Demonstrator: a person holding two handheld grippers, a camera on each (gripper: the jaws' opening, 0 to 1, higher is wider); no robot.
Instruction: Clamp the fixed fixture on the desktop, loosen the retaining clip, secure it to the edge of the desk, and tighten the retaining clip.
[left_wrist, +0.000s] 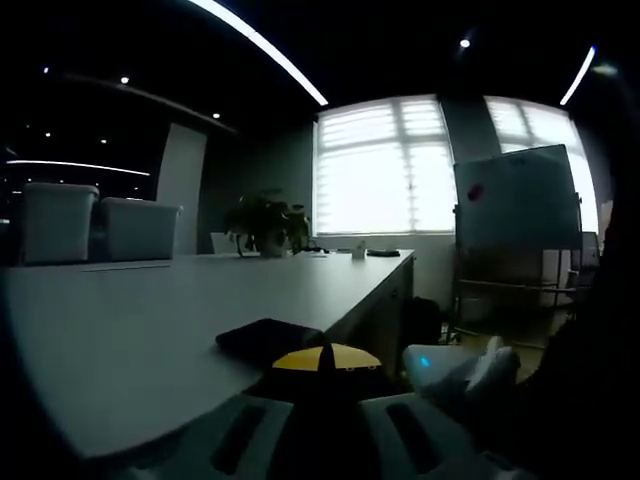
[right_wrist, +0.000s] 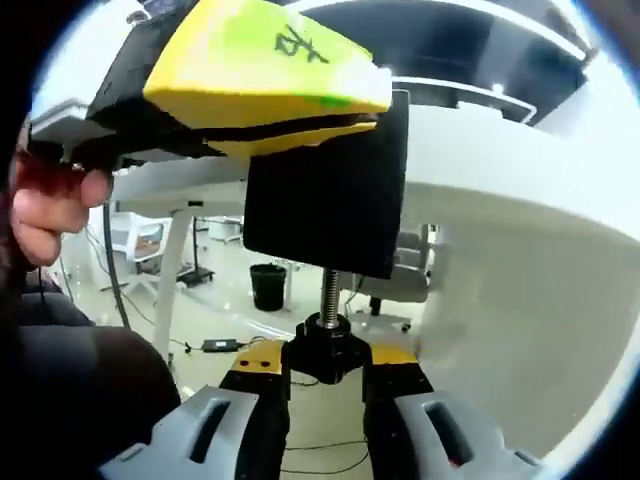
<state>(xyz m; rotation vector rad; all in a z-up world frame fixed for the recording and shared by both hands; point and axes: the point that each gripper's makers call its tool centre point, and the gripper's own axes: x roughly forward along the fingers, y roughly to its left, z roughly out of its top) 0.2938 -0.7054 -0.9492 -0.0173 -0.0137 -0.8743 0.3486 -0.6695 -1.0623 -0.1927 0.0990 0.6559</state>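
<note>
one fixture (right_wrist: 325, 190) on desk edge (right_wrist: 520, 150), right tool (right_wrist: 327, 395) pinching its screw knob (right_wrist: 327, 350), left tool (left_wrist: 330, 440) state unclear

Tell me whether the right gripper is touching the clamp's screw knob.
Touching. In the right gripper view, the right gripper has both jaws pressed against the black screw knob below the threaded rod, no gap visible.

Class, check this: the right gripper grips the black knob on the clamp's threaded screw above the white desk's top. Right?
Not quite. The right gripper grips the black knob on the threaded screw below the white desk, as the right gripper view shows.
</note>
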